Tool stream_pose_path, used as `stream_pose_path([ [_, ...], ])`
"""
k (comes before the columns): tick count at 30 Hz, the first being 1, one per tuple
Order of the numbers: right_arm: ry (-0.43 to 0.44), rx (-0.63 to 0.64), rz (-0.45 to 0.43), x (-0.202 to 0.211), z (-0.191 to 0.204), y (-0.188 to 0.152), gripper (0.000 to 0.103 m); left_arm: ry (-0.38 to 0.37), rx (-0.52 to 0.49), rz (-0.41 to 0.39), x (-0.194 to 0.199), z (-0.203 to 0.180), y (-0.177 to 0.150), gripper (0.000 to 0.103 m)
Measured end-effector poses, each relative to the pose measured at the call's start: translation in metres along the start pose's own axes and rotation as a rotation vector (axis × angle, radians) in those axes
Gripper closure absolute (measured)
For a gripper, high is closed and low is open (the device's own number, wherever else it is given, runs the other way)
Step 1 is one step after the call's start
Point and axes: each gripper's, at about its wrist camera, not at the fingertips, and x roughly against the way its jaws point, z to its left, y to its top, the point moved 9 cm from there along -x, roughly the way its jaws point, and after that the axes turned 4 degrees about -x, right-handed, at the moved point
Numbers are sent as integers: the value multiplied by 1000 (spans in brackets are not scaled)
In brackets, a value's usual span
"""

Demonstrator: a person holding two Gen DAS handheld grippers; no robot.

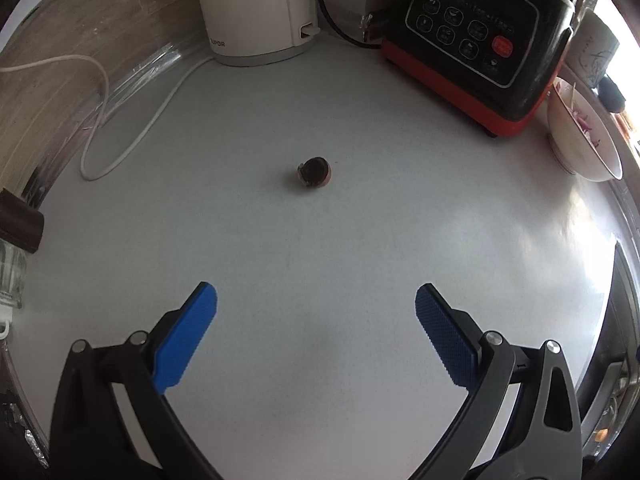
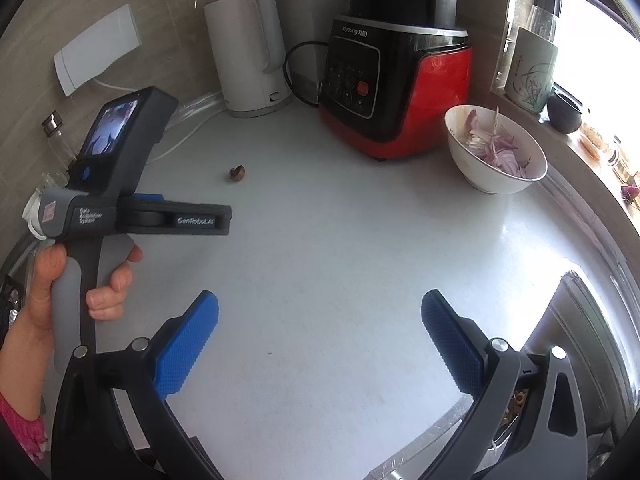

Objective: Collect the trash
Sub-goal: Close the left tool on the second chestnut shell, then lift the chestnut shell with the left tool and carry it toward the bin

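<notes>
A small dark brown nut shell (image 1: 315, 171) lies alone on the white counter (image 1: 280, 260). My left gripper (image 1: 316, 300) is open and empty, its blue pads wide apart, hovering short of the shell, which lies ahead and centred between them. The shell also shows in the right wrist view (image 2: 237, 173), far ahead on the left. My right gripper (image 2: 320, 306) is open and empty over bare counter. The left gripper's body (image 2: 132, 208), held in a hand, shows at the left of the right wrist view.
A white kettle (image 1: 256, 8) with its cable (image 1: 132, 136) stands at the back. A black and red blender base (image 1: 476, 48) stands back right. A white bowl of sliced onion (image 2: 496, 152) sits to its right. A windowsill with a mug (image 2: 532, 72) lies beyond.
</notes>
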Motion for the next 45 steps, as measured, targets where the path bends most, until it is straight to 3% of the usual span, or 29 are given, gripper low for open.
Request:
stream_pose_path([
  [8,17,-22,27,-17,-3,1,2,-2,-5,-22,-21,-1,38,8],
  [16,31,-42,47,-24,-9,-5,2,8,-4,-23,-41,-4,50,8],
  [19,35,-43,50,-25,-9,-7,2,20,-13,-28,-46,-5,51,16],
  [25,38,-45,58,-28,-10,-10,2,-6,0,-13,-56,-7,54,51],
  [27,41,-45,59,-28,-10,-11,2,-15,-1,-18,-57,-9,57,71],
  [29,42,-44,62,-30,-9,-12,2,-18,-5,-22,-58,-10,60,80],
  [45,62,-28,75,-36,2,-14,2,-25,-21,-91,-40,-12,55,81],
])
